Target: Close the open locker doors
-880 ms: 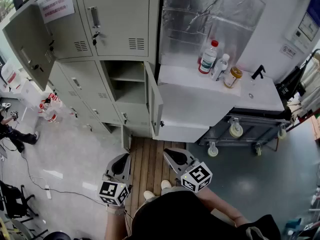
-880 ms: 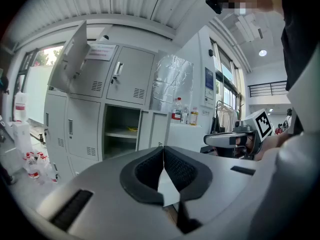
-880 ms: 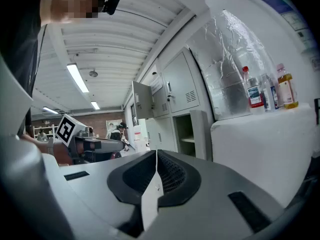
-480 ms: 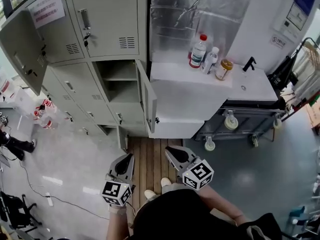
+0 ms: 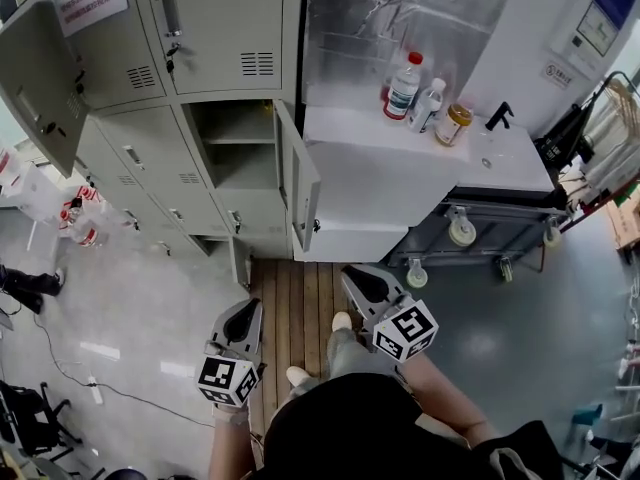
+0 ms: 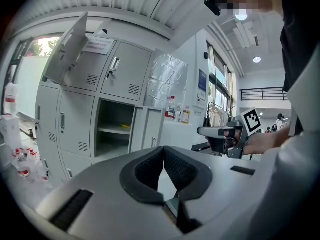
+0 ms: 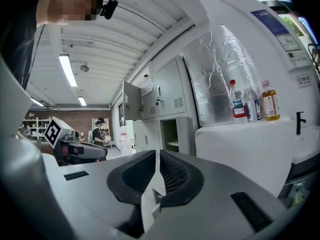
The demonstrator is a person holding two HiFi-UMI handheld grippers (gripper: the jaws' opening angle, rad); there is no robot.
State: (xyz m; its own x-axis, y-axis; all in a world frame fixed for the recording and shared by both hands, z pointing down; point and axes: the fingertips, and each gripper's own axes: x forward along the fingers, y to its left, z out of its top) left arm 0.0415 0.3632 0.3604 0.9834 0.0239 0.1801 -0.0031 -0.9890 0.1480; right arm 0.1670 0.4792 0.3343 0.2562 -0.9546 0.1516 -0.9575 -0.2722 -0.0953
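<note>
Left tongs [image 5: 245, 313] and right tongs [image 5: 358, 280] are both clenched on nothing, pads together, held low in front of the person and well apart from the locker bank [image 5: 225, 28] ahead. By my reading the task is barely begun. The middle door [image 5: 303, 183] stands swung out ahead, roughly between the two tongs, its compartment bare to view. The upper door [image 5: 40, 88] hangs wide open far ahead and left of the left tongs. A lower door [image 5: 241, 263], nearest ahead of the left tongs, looks ajar too. All three are left to push shut, after an approach.
</note>
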